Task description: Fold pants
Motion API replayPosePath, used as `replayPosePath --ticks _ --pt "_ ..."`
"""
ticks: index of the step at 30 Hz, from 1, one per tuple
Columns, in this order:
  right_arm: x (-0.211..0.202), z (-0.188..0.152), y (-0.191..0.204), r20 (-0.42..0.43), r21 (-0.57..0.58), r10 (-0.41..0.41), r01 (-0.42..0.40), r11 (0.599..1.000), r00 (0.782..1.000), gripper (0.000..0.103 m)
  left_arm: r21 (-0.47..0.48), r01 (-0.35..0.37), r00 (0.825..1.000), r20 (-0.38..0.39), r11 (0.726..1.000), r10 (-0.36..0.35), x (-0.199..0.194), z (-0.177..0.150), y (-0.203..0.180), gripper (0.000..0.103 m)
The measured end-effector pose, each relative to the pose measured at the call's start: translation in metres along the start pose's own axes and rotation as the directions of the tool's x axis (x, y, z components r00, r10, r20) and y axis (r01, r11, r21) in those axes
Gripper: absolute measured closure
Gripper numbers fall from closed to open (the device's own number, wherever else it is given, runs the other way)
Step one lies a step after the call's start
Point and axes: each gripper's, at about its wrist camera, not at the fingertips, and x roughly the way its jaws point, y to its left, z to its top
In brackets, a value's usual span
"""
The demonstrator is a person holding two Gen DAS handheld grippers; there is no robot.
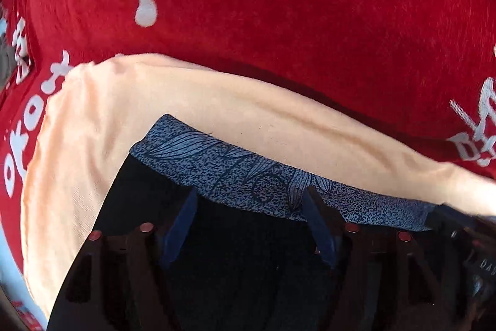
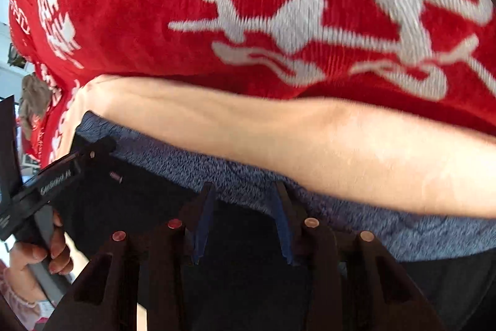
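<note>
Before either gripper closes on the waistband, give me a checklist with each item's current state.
1. Left gripper jaws apart: ok.
2. Right gripper jaws apart: ok.
3. Patterned blue waistband in front of both sets of fingertips: ok.
4. Dark pants lie on the peach cloth, not the red blanket: ok.
5. Fabric actually between the pads: cannot tell.
6. Pants smooth, free of wrinkles: cannot tell; only the waist end shows.

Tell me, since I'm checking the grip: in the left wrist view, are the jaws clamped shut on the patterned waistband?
No: the left gripper stands with its jaws wide apart above the dark pants, with the waistband not pinched.
</note>
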Motion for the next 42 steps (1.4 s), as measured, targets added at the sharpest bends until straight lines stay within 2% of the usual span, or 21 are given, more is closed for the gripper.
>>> replayPosePath --ticks 2,4,7,11,14,19,23,25,26,27,30,33,36,39,42 --pt "-0.007 0.003 -0.003 0.020 0.028 -0.004 0.004 1.000 1.000 0.061 -0.019 0.001 1.000 -0.010 1.000 -0.001 -0.008 -0.001 -0.004 0.032" --pt "-0.019 0.000 -0.014 0.029 0.062 0.051 -0.053 0.997 0.998 0.060 -0.045 0.035 0.999 -0.028 0.998 -0.037 -0.016 -0.005 -0.002 0.032" --pt "-0.045 -0.017 -0.024 0.033 0.075 0.124 -0.126 0.989 0.992 0.054 -0.015 0.056 0.997 -0.050 0.998 -0.057 -0.034 -0.019 -0.008 0.032" --pt "-0.075 -0.053 -0.034 0.023 0.109 0.186 -0.188 0.976 0.982 0.053 0.057 0.104 0.992 -0.079 0.993 -0.099 -0.063 -0.051 -0.025 0.032" --pt "-0.093 -0.087 -0.044 0.022 0.141 0.206 -0.207 0.968 0.978 0.053 0.087 0.183 0.977 -0.124 0.979 -0.171 -0.082 -0.082 -0.047 0.032" --pt "-0.122 -0.145 -0.059 0.031 0.231 0.201 -0.203 0.952 0.979 0.050 0.182 0.267 0.954 -0.191 0.947 -0.232 -0.105 -0.130 -0.093 0.032" --pt "-0.150 -0.198 -0.086 0.056 0.330 0.170 -0.179 0.927 0.984 0.049 0.236 0.373 0.916 -0.249 0.897 -0.315 -0.123 -0.170 -0.136 0.032" --pt "-0.164 -0.232 -0.096 0.073 0.388 0.142 -0.159 0.908 0.987 0.049 0.231 0.436 0.885 -0.285 0.870 -0.368 -0.127 -0.188 -0.154 0.032" --pt "-0.172 -0.251 -0.101 0.088 0.416 0.127 -0.152 0.897 0.988 0.049 0.214 0.485 0.856 -0.312 0.848 -0.411 -0.131 -0.199 -0.168 0.032" --pt "-0.178 -0.265 -0.107 0.098 0.436 0.114 -0.146 0.888 0.989 0.049 0.204 0.516 0.836 -0.330 0.832 -0.438 -0.131 -0.202 -0.174 0.032" --pt "-0.195 -0.323 -0.122 0.121 0.511 0.055 -0.110 0.853 0.991 0.049 0.205 0.586 0.787 -0.376 0.784 -0.489 -0.137 -0.226 -0.206 0.032" --pt "-0.207 -0.378 -0.134 0.130 0.596 0.003 -0.080 0.799 0.992 0.049 0.232 0.616 0.766 -0.400 0.753 -0.504 -0.145 -0.244 -0.227 0.032" --pt "-0.217 -0.428 -0.151 0.160 0.675 -0.025 -0.091 0.732 0.987 0.049 0.256 0.632 0.756 -0.412 0.731 -0.509 -0.154 -0.260 -0.246 0.032" --pt "-0.216 -0.461 -0.171 0.170 0.729 -0.043 -0.097 0.677 0.985 0.049 0.287 0.637 0.756 -0.413 0.716 -0.507 -0.159 -0.266 -0.255 0.032" --pt "-0.211 -0.473 -0.188 0.190 0.740 -0.034 -0.120 0.661 0.981 0.049 0.301 0.637 0.757 -0.419 0.710 -0.502 -0.156 -0.271 -0.264 0.032"
